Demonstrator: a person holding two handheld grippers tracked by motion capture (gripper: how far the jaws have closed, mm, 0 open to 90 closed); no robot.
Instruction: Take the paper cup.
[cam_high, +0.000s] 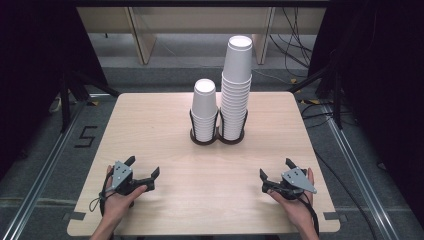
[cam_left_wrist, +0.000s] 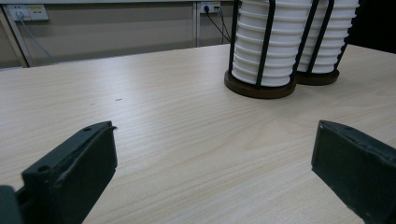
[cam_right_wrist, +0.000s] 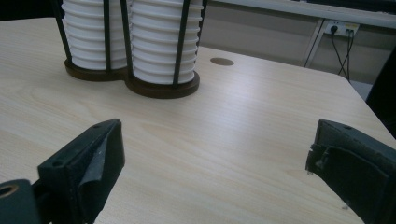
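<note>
Standing upright in the twin holder (cam_high: 217, 136) near the far edge of the worktop (cam_high: 150, 125), both cup stacks (cam_high: 236, 90), about equally far from left gripper (cam_high: 144, 168) and right gripper (cam_high: 276, 169), jaws apart, empty.

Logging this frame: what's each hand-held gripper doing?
Left hand-held gripper: open, holding nothing.
Right hand-held gripper: open, holding nothing.

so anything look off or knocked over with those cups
Nothing stands out. Both cup stacks stand upright in the black holder at the table's far middle: the short stack and the tall stack, which simply holds more cups. No cup has fallen or spilled.
</note>
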